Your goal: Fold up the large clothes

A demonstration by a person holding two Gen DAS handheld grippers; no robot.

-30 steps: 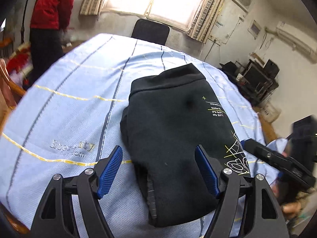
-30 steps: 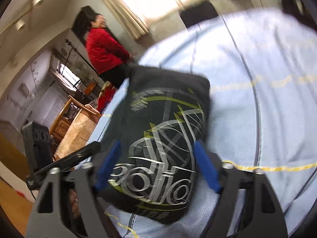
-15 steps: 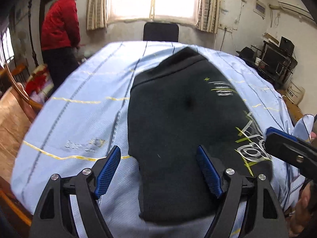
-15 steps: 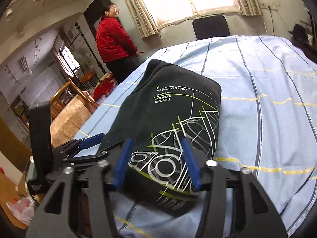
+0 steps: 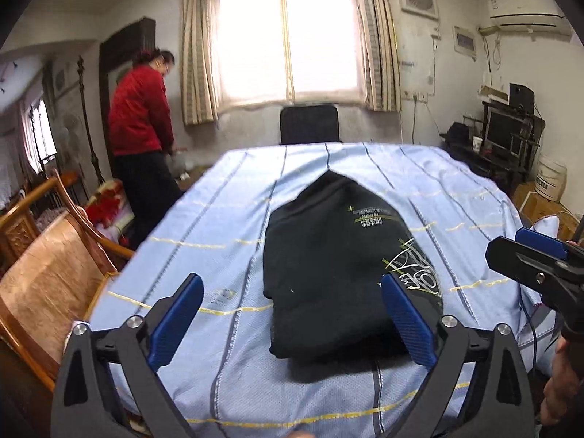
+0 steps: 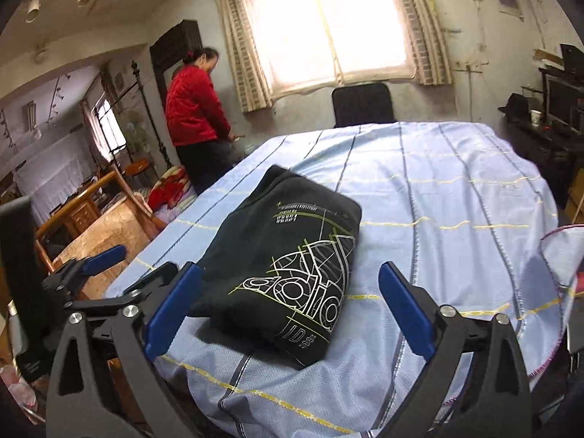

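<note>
The black sweatshirt [image 5: 328, 255] lies folded into a thick, soft rectangle on the near half of the table, resting on the light blue tablecloth [image 5: 226, 226]. That cloth is a fine mesh-like weave crossed by dark stitched stripes and thin yellow lines. The garment's knit looks matte and dense, with a white and yellow-green line graphic [image 6: 306, 277] of circles and angles printed toward its near end, and small lines of text higher up.

The left gripper [image 5: 292, 314] hangs just short of the sweatshirt's near edge, its jaws having just been opening and now spread wide, with the near end of the folded bundle lying between the ribbed blue pads [image 5: 175, 314] but untouched by them. The right gripper [image 6: 288, 306] does the same beside it: jaws just opened, splayed wide, the sweatshirt's printed end between its pads without contact.

Beyond the sweatshirt, at the table's far edge, stands a black chair [image 5: 309, 124]. To the sweatshirt's left, off the table, a person in a red jacket [image 5: 140, 109] stands near a carved wooden chair [image 5: 43, 255].
</note>
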